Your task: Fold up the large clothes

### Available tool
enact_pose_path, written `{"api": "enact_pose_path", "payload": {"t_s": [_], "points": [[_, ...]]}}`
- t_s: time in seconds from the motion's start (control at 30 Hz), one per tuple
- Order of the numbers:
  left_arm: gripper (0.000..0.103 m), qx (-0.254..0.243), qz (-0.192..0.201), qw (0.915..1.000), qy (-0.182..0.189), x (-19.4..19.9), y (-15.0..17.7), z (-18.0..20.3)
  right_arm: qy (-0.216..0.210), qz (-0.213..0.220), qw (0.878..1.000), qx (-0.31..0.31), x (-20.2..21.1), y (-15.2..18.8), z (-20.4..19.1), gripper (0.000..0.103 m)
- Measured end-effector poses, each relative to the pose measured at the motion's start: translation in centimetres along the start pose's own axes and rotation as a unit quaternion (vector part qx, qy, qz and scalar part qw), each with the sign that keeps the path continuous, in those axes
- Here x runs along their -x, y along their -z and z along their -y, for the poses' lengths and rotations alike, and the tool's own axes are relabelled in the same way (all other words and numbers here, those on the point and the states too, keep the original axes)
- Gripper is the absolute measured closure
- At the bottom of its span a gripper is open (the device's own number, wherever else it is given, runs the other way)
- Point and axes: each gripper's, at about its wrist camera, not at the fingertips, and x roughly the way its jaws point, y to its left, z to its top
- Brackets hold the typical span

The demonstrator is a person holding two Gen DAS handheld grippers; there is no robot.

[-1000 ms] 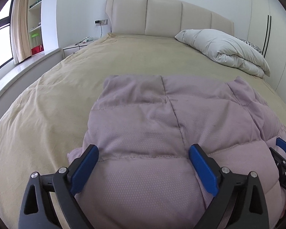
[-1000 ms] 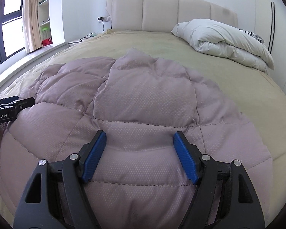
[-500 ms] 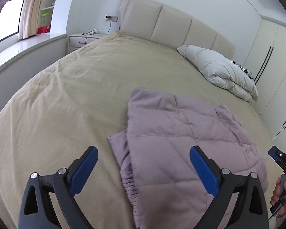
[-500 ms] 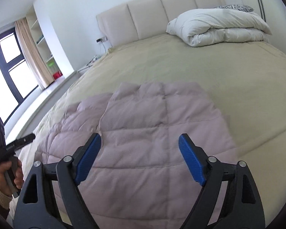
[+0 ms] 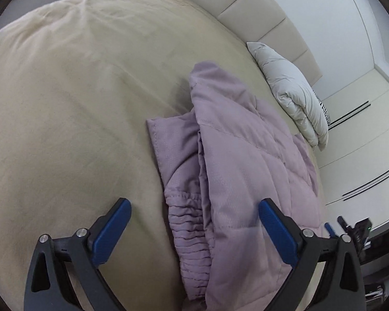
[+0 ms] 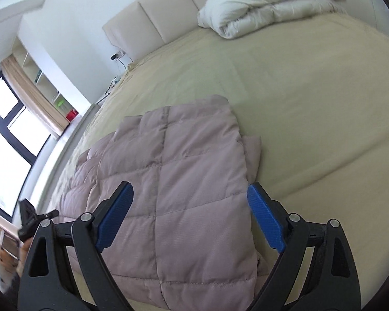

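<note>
both grippers, left gripper (image 5: 194, 229) and right gripper (image 6: 189, 215), now lifted off, released; quilted jacket (image 6: 173, 189) sits folded lower centre on bed (image 6: 311, 98). fold looks done.

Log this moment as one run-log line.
left hand-held gripper: open, empty | right hand-held gripper: open, empty | quilted jacket: folded on bed | contact: none

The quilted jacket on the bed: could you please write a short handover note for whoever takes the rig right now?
Left hand-held gripper: open, empty, above the jacket's elastic edge.
Right hand-held gripper: open, empty, over the jacket.
Jacket: lies folded on the bed, quilted side up; a layer sticks out along one side.
Done: the main fold, judging by the stacked layers.
Left: probably tuck in that layer and tidy the edges.
</note>
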Motion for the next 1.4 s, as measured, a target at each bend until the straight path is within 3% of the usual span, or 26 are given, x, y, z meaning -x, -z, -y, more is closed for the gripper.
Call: {"api": "enact_pose_path", "payload": {"t_s": [0.2, 0.3, 0.43, 0.77, 0.97, 1.1, 1.4], "points": [[0.002, 0.046, -0.031, 0.9973, 0.048, -1.8, -1.8, -0.8, -0.063, -0.045, 0.992, -0.101, -2.2, -0.5, 7.5, 0.013], [0.003, 0.037, -0.052, 0.996, 0.063, -2.8, -2.0, 0.0, -0.088, -0.043, 0.984, -0.148, -3.0, -0.7, 10.7, 0.013], [0.003, 0.013, -0.076, 0.995, 0.064, -3.9, -1.8, 1.4, -0.117, -0.06, 0.978, -0.163, -5.1, -1.2, 12.3, 0.013], [0.003, 0.025, -0.101, 0.9907, 0.089, -5.8, -2.7, 2.2, -0.124, -0.142, 0.975, -0.119, -11.6, -3.3, 9.2, 0.012], [0.011, 0.037, -0.11, 0.9834, 0.139, -5.7, -3.1, 0.9, -0.145, -0.182, 0.969, -0.077, -14.2, -3.5, 6.4, 0.012], [0.026, 0.058, -0.113, 0.9758, 0.177, -5.2, -3.1, -0.9, -0.166, -0.186, 0.966, -0.065, -14.3, -3.4, 5.8, 0.011], [0.027, 0.084, -0.134, 0.9684, 0.193, -6.9, -4.3, -1.0, -0.173, -0.19, 0.965, -0.052, -15.4, -3.6, 4.9, 0.011]]}}
